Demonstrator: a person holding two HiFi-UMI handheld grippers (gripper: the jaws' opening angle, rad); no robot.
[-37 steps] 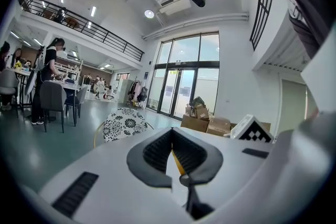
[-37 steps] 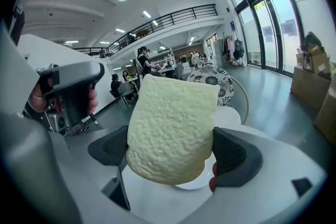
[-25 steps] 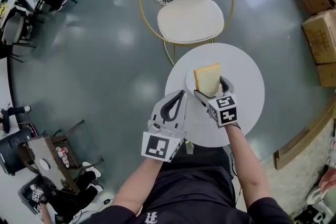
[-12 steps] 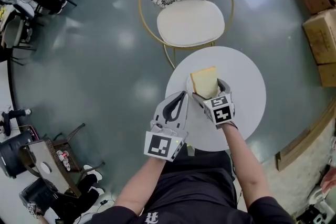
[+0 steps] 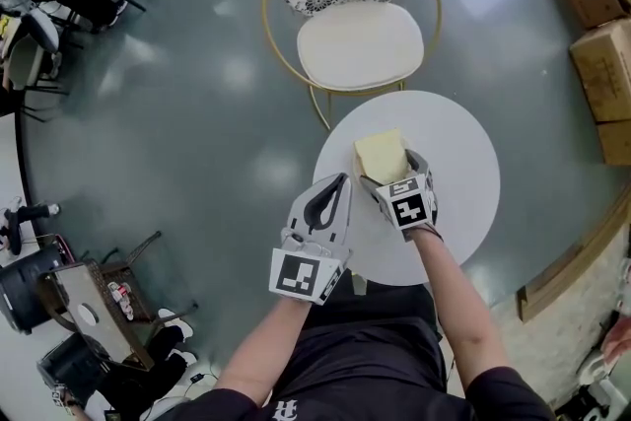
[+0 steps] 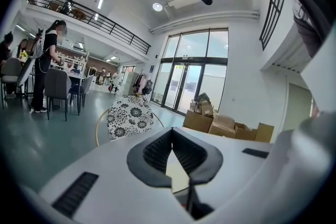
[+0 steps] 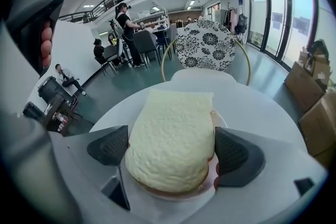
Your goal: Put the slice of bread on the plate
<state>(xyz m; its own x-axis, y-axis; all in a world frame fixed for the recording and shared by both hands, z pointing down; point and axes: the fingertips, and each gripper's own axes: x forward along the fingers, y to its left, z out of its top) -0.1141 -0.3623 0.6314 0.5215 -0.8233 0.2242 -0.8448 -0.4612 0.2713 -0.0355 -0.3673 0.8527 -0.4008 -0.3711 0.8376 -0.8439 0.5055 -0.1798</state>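
Note:
A pale yellow slice of bread [image 5: 380, 156] lies nearly flat between the jaws of my right gripper [image 5: 392, 171], low over a small plate [image 5: 357, 153] on the round white table [image 5: 454, 173]. In the right gripper view the slice of bread [image 7: 170, 139] fills the gap. Both pads [image 7: 113, 145] touch its sides, so the right gripper [image 7: 170, 152] is shut on it. The plate's pinkish rim [image 7: 216, 178] shows just beneath. I cannot tell whether the bread rests on it. My left gripper [image 5: 340, 182] hovers at the table's left edge, shut and empty; in its own view the left gripper [image 6: 172, 136] shows pads meeting at the tip.
A gold-framed chair [image 5: 360, 35] with a white seat and flower-patterned back stands right behind the table. Cardboard boxes [image 5: 601, 64] are stacked at the far right. Dark chairs and people fill the far left corner. Grey floor surrounds the table.
My right gripper has brought the bread down and tipped it flatter over the plate, shifting slightly left. The left gripper has barely moved.

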